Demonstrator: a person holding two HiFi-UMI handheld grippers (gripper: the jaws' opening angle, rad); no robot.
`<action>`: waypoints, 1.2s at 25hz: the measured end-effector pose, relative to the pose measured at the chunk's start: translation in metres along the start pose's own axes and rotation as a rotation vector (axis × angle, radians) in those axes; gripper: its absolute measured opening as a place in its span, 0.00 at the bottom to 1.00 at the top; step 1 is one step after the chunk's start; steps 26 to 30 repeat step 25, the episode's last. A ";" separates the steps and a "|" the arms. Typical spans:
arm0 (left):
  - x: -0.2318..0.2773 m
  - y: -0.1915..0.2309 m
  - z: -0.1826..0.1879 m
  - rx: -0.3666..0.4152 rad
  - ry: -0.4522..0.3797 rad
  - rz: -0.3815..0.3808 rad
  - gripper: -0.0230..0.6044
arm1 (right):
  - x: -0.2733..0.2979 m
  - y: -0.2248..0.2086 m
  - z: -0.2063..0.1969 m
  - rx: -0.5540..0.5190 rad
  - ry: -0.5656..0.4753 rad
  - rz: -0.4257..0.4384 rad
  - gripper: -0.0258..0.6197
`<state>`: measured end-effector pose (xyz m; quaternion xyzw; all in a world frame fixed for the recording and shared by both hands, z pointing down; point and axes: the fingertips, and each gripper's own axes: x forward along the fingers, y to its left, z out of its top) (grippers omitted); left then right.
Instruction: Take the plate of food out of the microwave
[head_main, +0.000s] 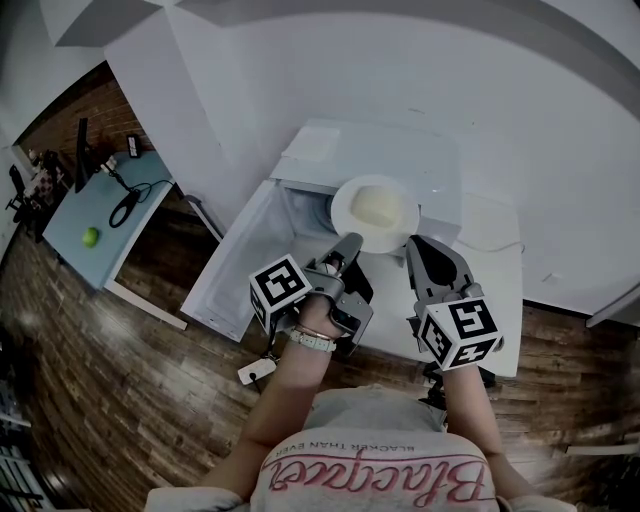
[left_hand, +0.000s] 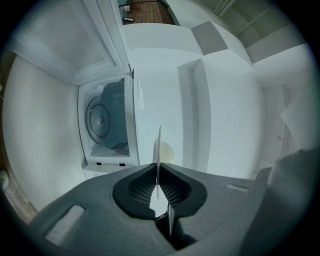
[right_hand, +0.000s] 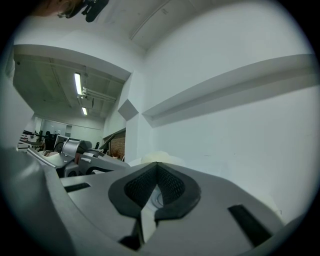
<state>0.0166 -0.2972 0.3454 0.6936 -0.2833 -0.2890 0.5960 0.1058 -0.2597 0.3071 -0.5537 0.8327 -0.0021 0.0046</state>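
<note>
A white plate (head_main: 375, 212) carrying pale food (head_main: 372, 208) hangs in front of the open white microwave (head_main: 310, 150). My left gripper (head_main: 347, 247) is shut on the plate's near left rim. My right gripper (head_main: 413, 246) is shut on its near right rim. In the left gripper view the plate (left_hand: 159, 147) runs edge-on into the closed jaws of the left gripper (left_hand: 158, 167), and the microwave cavity with its turntable (left_hand: 100, 120) lies behind on the left. In the right gripper view the right gripper (right_hand: 156, 167) pinches a strip of plate rim (right_hand: 146, 222), with the food (right_hand: 159, 157) just beyond.
The microwave door (head_main: 240, 262) swings open to the left. A white counter (head_main: 492, 255) extends to the right against a white wall. A light blue table (head_main: 70, 235) with a green ball (head_main: 90, 236) and a cable stands far left on the wooden floor.
</note>
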 end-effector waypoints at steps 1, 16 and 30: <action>0.000 0.000 0.000 -0.001 0.002 0.000 0.07 | 0.000 0.000 -0.001 -0.003 0.002 0.001 0.06; 0.001 -0.002 -0.004 -0.022 0.007 -0.021 0.07 | -0.002 0.000 -0.001 -0.045 0.005 -0.004 0.06; -0.001 -0.002 -0.003 -0.025 -0.006 -0.019 0.07 | -0.001 0.002 0.002 -0.050 0.000 0.014 0.06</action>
